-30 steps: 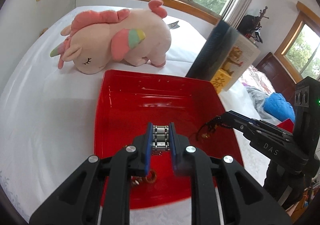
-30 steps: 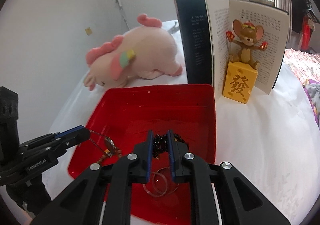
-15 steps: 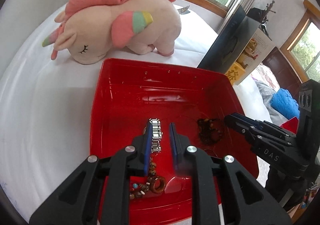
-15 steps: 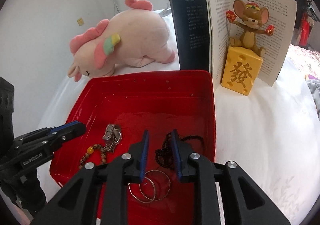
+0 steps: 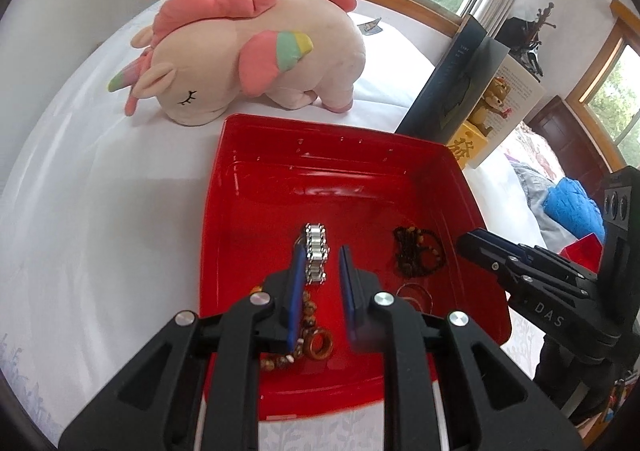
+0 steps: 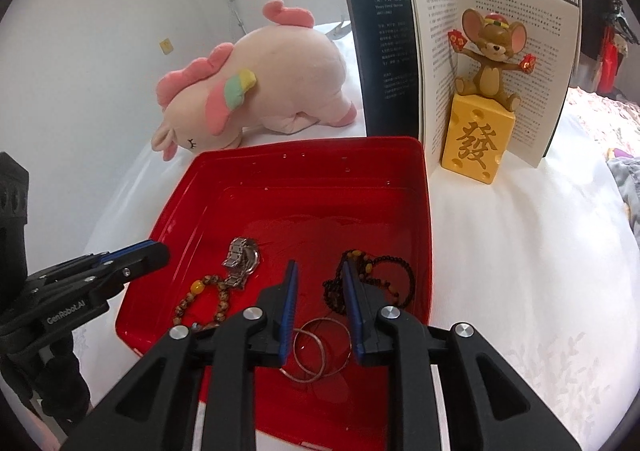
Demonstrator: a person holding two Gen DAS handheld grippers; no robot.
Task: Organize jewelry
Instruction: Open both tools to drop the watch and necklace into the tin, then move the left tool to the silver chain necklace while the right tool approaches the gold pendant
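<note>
On the floor of the red tray (image 5: 248, 187) lie four pieces of jewelry: a silver link watch band (image 5: 316, 253) toward the left side, an amber bead bracelet (image 6: 204, 301) touching the band's near end, a dark bead necklace (image 6: 370, 281) heaped toward the right side, and a pair of thin metal rings (image 6: 318, 347) near the front wall. Seen from the left wrist camera, the left gripper (image 5: 320, 263) hangs over the band with its blue-padded jaws spread; the band lies between them, close against the left pad, and whether it touches that pad I cannot tell. From the right wrist camera, the right gripper (image 6: 318, 279) is likewise spread wide and holds nothing, its right finger in front of the necklace's left edge and the rings showing in the gap lower down. Just behind the tray a pink plush unicorn (image 5: 256, 55) lies on the white sheet (image 5: 100, 203). Beside the tray's far right corner an open book (image 6: 440, 51) stands upright, with a mouse figurine (image 6: 488, 59) seated on a yellow cheese block (image 6: 476, 139) before its pages.
</note>
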